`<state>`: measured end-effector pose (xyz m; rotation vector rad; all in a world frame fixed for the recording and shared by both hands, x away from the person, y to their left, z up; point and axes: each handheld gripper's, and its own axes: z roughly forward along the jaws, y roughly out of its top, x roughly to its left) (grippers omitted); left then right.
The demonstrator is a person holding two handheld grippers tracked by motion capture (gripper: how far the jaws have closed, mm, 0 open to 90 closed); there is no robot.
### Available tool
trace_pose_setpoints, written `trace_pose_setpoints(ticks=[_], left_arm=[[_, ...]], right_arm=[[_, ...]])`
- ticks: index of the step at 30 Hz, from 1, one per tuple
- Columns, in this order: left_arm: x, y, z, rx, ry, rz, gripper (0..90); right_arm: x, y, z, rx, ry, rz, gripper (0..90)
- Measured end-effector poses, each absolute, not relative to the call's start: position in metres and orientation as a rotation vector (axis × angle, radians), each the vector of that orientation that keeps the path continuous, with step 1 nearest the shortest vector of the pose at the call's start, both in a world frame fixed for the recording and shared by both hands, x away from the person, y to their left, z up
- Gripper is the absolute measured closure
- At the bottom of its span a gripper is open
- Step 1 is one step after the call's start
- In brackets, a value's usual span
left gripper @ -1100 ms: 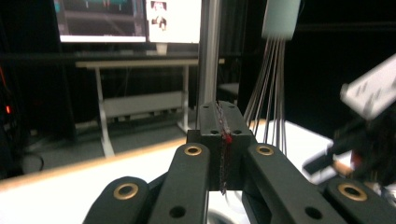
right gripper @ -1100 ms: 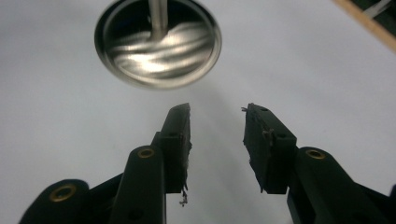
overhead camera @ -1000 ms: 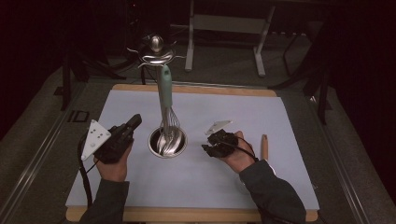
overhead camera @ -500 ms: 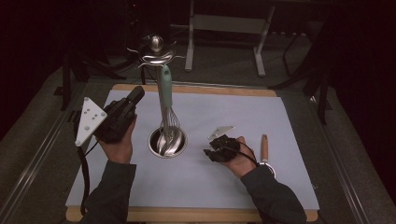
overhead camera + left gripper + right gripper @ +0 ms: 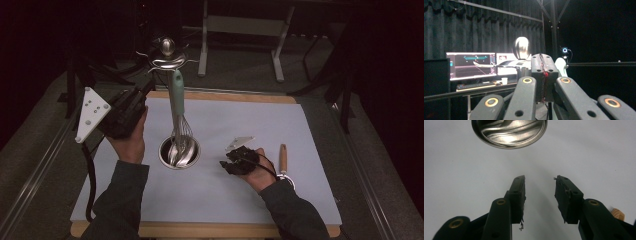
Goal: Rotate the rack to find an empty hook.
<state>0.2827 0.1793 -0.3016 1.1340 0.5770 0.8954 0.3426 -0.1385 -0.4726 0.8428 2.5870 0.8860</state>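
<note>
Left claw (image 5: 142, 95): raised above the table's far left part, pointing up and away toward the utensil stand; its jaws are pressed together with nothing between them, as the left gripper view shows (image 5: 543, 75).
Left hand (image 5: 131, 142): wraps the claw's body from below; a grey three-cornered plate (image 5: 90, 112) stands out on its left side and a dark cable hangs down beside the sleeve.
Right claw (image 5: 235, 161): low over the table, just right of the steel cup, pointing toward it; its jaws stand apart and hold nothing, with bare white surface between them in the right gripper view (image 5: 540, 192).
Right hand (image 5: 257, 170): rests near the table's near right part, behind the claw.
Whisk (image 5: 177, 107): mint-green handle, wire head down inside the steel cup, the handle leaning up toward the far edge; its top comes close beneath the utensil stand, and I cannot tell whether the two touch. Neither claw touches it.
Steel cup (image 5: 179, 152): round, shiny, standing upright near the middle of the table, between the two hands; its rim shows at the top of the right gripper view (image 5: 509, 135).
Utensil stand (image 5: 167, 55): shiny metal with a rounded knob on top and curved arms, at the far edge of the table; the knob appears straight ahead of the left claw (image 5: 522, 47).
Wooden handle (image 5: 283, 159): lies flat on the table just right of the right hand, untouched.
Table (image 5: 310, 150): white sheet over a wooden board.
</note>
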Motion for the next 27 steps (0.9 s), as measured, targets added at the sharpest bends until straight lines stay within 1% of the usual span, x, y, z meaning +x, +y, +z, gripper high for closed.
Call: trace_pose_setpoints(ticks=[27], left_arm=[[0.305, 0.191, -0.305, 1.11, 0.654, 0.893, 89.8]], right_arm=[[0.342, -0.147, -0.474, 0.855, 2.577, 0.907, 59.7]])
